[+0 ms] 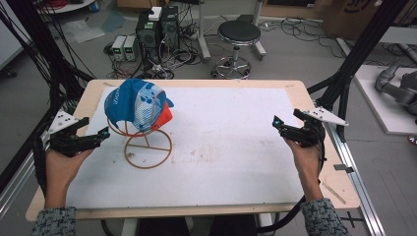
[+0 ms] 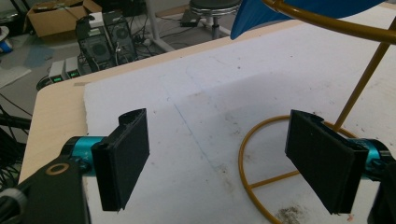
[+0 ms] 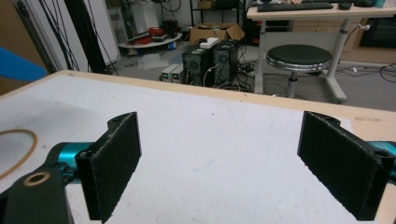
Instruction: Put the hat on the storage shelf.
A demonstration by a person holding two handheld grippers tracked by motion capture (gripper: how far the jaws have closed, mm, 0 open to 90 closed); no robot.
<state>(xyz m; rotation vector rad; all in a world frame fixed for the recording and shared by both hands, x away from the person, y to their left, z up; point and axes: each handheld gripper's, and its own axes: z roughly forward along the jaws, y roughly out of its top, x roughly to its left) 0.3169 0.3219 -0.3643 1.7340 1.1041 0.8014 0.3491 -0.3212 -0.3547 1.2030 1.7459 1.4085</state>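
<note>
A blue, white and orange cap (image 1: 137,104) sits on a gold wire stand (image 1: 148,146) at the left of the white sheet (image 1: 236,147). My left gripper (image 1: 101,135) hovers just left of the stand's ring base, pointing right, jaws open with nothing between them. In the left gripper view the gripper (image 2: 224,158) frames bare sheet, with the stand's stem (image 2: 362,88) and the cap's blue edge (image 2: 261,14) to its right. My right gripper (image 1: 278,124) is held at the sheet's right edge, far from the cap, open and empty. Its own view (image 3: 233,158) looks across bare sheet.
The wooden table (image 1: 196,82) has a narrow bare border around the sheet. Black frame poles (image 1: 354,59) and a metal rail (image 1: 356,172) run close along the right side. Behind the table stand a stool (image 1: 238,34) and computer towers (image 1: 157,29) among cables.
</note>
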